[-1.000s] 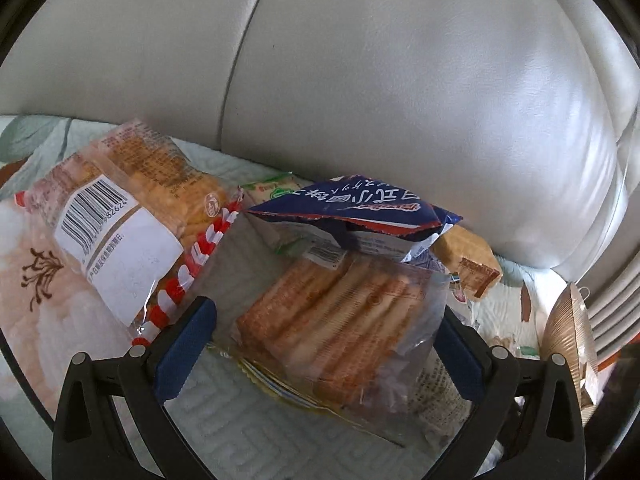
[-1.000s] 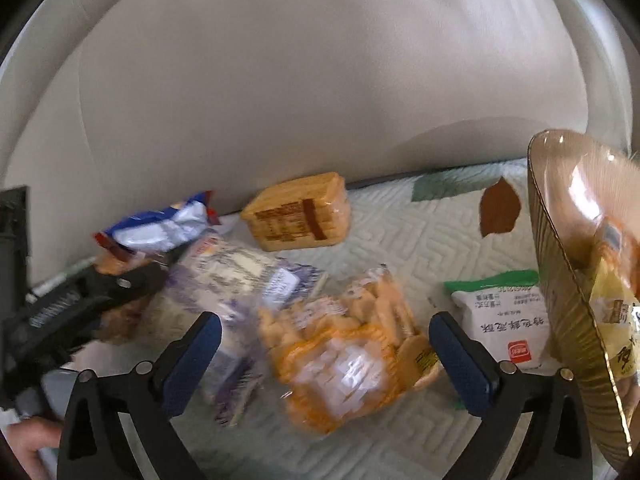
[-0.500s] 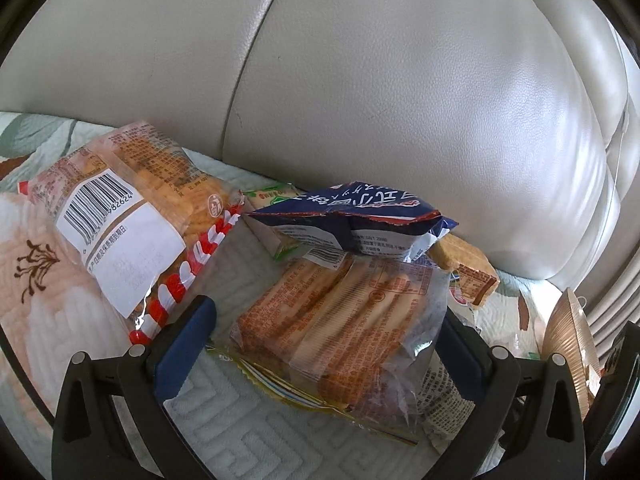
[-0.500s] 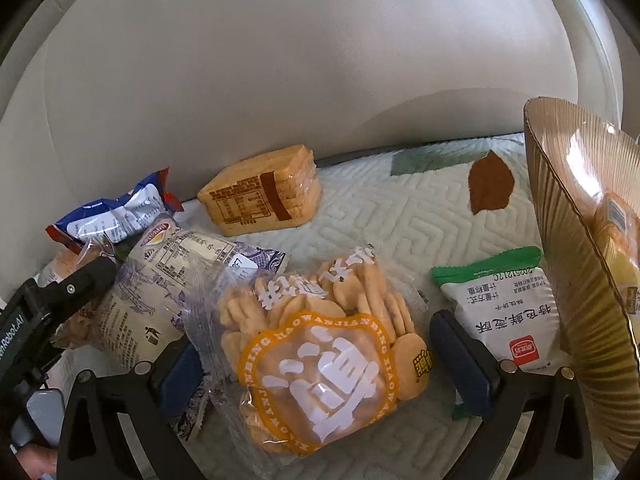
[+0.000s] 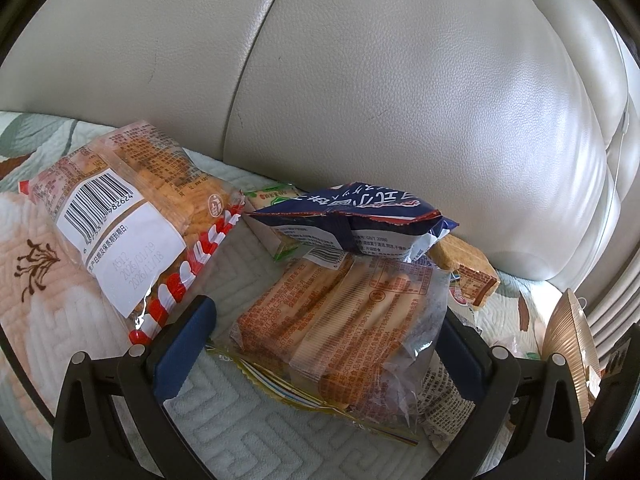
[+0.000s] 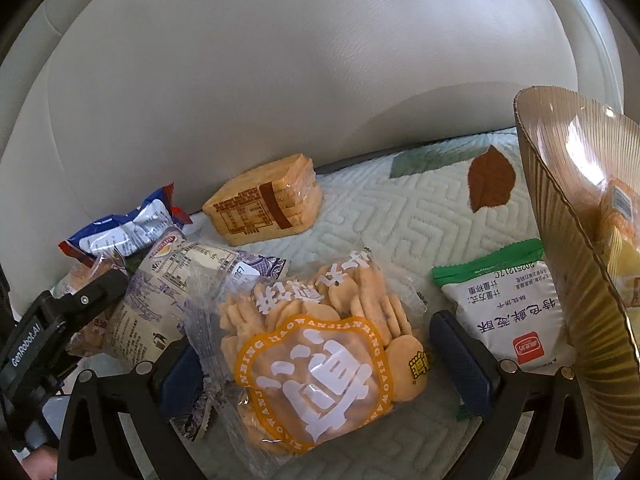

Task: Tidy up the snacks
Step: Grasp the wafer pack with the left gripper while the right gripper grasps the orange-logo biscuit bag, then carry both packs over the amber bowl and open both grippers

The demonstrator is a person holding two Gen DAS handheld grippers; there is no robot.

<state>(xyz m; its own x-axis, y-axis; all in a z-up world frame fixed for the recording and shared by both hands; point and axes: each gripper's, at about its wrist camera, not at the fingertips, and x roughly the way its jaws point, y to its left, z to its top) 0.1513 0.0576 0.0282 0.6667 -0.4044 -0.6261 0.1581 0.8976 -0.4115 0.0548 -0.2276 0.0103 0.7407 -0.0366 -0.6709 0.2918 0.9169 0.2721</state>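
Observation:
Snack packs lie on a quilted sofa seat. My left gripper (image 5: 324, 340) is open around a clear pack of long orange biscuits (image 5: 340, 320); the pads stand apart from it. A blue bag (image 5: 356, 216) lies just behind, a barcode-labelled cracker bag (image 5: 128, 220) to the left. My right gripper (image 6: 320, 356) is open around a clear bag of round yellow crackers (image 6: 320, 344). A ribbed amber glass bowl (image 6: 576, 264) stands at the right with snacks inside. It shows small in the left wrist view (image 5: 568, 344).
A wrapped tan biscuit block (image 6: 264, 204) lies by the sofa back (image 6: 280, 80). A green-and-white packet (image 6: 508, 304) sits next to the bowl. A purple-printed bag (image 6: 180, 296) lies left of the round crackers, beside my left gripper's arm (image 6: 56, 320).
The right gripper has moved forward and down so the round cracker bag now lies between its fingers. The left gripper has drawn back slightly from the long biscuit pack.

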